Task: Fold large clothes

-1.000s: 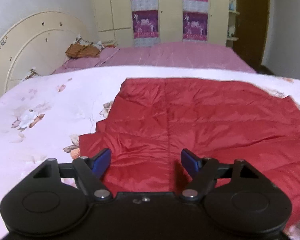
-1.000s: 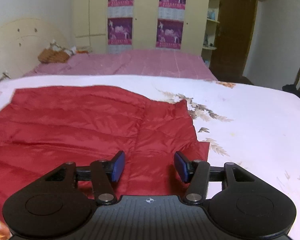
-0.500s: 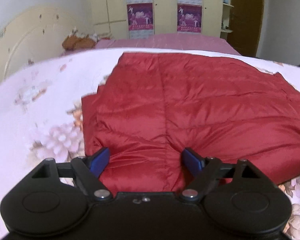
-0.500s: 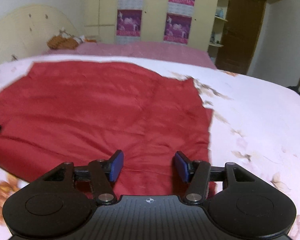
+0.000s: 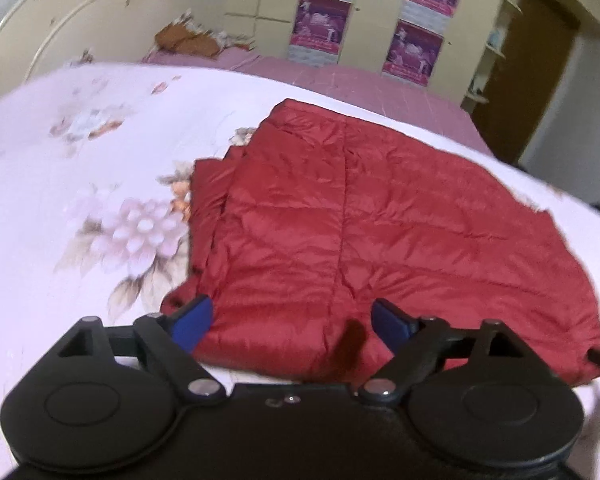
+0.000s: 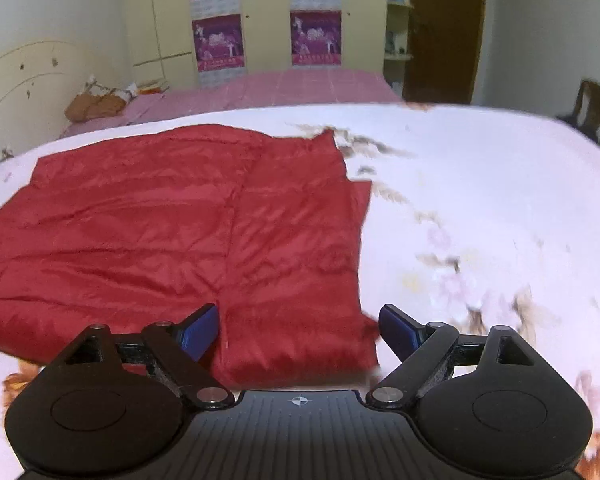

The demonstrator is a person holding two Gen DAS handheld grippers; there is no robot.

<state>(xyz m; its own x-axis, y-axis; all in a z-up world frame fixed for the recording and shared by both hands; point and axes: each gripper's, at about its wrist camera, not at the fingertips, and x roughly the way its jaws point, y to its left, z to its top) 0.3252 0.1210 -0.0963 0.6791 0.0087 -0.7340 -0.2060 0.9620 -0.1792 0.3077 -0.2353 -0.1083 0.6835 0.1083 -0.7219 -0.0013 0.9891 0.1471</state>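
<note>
The left gripper (image 5: 290,320) hangs with its blue pads spread wide, holding nothing, over the near edge of the red quilted garment (image 5: 380,220), which lies flat on the floral bedspread (image 5: 60,180). The right gripper (image 6: 298,330) is likewise wide apart and empty, above the garment's near right corner.

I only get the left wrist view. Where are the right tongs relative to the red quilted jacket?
Observer: The right tongs are open and straddle the near right corner of the red quilted jacket. Nothing is pinched.
Operator: Anything past that side of the bed?
Observer: A brown wooden chair stands beyond the far right edge of the white floral bedsheet.
</note>
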